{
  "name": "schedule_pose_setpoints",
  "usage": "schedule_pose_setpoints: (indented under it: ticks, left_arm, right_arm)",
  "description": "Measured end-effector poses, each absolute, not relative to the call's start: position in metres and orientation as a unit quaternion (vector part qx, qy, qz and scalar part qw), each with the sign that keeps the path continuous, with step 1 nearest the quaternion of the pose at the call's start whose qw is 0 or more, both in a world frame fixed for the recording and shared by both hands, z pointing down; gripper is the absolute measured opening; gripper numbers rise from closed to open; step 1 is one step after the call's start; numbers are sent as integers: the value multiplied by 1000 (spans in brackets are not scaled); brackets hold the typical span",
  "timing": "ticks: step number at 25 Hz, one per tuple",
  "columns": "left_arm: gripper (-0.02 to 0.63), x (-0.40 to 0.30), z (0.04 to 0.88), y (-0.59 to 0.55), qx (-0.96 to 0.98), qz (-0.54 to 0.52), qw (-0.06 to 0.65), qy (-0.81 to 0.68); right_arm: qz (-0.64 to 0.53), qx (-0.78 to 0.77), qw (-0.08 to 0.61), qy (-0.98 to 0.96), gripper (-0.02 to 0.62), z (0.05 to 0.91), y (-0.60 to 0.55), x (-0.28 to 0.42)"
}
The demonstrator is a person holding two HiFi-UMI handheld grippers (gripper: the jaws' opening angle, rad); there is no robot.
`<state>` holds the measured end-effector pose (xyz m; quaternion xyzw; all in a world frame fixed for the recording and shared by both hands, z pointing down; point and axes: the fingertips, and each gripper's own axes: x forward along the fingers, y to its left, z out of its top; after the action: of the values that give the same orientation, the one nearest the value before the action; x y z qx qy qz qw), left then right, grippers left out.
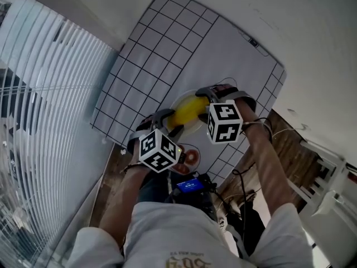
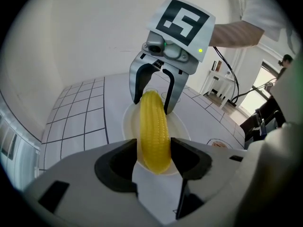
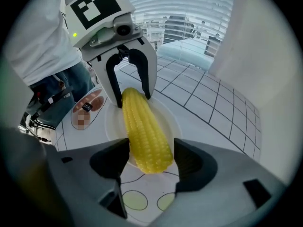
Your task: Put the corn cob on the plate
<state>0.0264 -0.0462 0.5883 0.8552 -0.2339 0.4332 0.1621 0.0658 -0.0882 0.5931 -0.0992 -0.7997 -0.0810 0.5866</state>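
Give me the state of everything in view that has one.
corn: held at both ends, over the plate; whether it touches the plate, can't tell.
left gripper: shut on corn.
right gripper: shut on corn.
plate: flat on the mat, under the corn.
mat: spread flat.

A lab-like test room — grid-marked table mat [image 1: 162, 43], window blinds [image 1: 50, 94], cables [image 1: 245, 188] over wooden floor [image 1: 290, 149].
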Motion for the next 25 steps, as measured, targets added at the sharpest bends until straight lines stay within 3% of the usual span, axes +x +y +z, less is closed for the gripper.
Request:
schedule_pose_setpoints:
  ticks: [25]
  left_arm:
    - [230, -5, 562, -53, 856, 419, 155, -260]
  right_arm:
    - [-64, -29, 582, -810, 302, 571, -83, 75]
